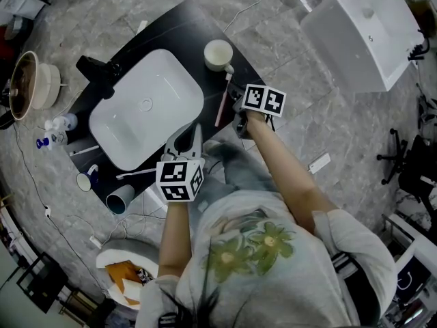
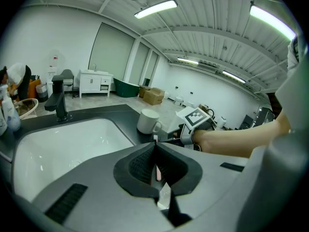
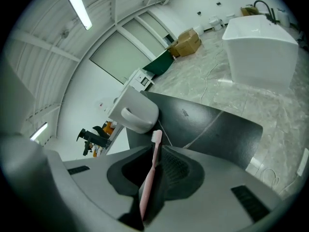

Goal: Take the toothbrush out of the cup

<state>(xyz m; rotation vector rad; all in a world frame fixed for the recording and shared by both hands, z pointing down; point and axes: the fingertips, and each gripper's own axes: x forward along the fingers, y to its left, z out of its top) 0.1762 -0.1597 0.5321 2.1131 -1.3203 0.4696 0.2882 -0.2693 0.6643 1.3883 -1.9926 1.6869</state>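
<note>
Matte black counter (image 1: 179,24), right claw (image 3: 155,151) pinching pink toothbrush (image 3: 149,178) beside round white cup (image 3: 135,109), left claw (image 2: 154,146) closed.

My head camera looks steeply down from high above onto the black countertop (image 1: 174,29) and its white oval basin (image 1: 147,108), with grey stone floor (image 1: 293,80) all round. The left gripper (image 2: 155,145) camera sits low and close, facing across that basin. The right gripper (image 3: 155,148) camera is rolled sideways, hugs the counter and faces outward to the floor; all three views share the white ceramic mug (image 1: 218,54) (image 2: 147,121) (image 3: 133,108).
</note>
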